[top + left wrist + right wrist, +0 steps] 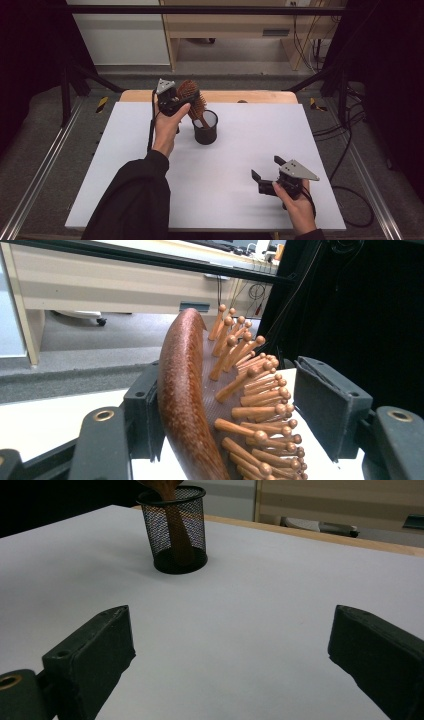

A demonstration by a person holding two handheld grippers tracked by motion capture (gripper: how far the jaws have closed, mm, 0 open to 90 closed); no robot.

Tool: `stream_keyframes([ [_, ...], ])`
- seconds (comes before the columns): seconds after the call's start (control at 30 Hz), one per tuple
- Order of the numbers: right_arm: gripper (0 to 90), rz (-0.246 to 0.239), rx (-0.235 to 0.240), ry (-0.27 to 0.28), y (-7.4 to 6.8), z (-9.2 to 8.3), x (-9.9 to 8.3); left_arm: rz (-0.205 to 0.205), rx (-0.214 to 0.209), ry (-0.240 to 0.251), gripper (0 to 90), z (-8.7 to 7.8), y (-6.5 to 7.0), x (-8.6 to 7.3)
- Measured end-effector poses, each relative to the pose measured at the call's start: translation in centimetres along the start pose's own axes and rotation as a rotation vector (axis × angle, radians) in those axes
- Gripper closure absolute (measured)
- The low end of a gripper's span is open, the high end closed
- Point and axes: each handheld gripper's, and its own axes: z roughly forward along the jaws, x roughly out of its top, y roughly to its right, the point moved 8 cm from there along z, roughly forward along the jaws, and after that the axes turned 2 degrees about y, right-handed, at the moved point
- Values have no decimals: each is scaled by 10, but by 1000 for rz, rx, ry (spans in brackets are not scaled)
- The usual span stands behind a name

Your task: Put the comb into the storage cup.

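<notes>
A pale grey-white sheet covers the desk, with a strip of bare wood showing along its far edge. A black wire-mesh cup stands upright on the sheet, toward the far side and left of centre. A wooden hairbrush stands handle-down inside the cup.

High view looks down; both tongs views, closer, share the mesh cup's hairbrush.
</notes>
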Motion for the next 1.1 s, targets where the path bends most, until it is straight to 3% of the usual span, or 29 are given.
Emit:
stream_keyframes([
  [1.1, 48, -4, 3, -8, -1, 1, -2, -14, 21, -19, 267, -3, -14, -7],
])
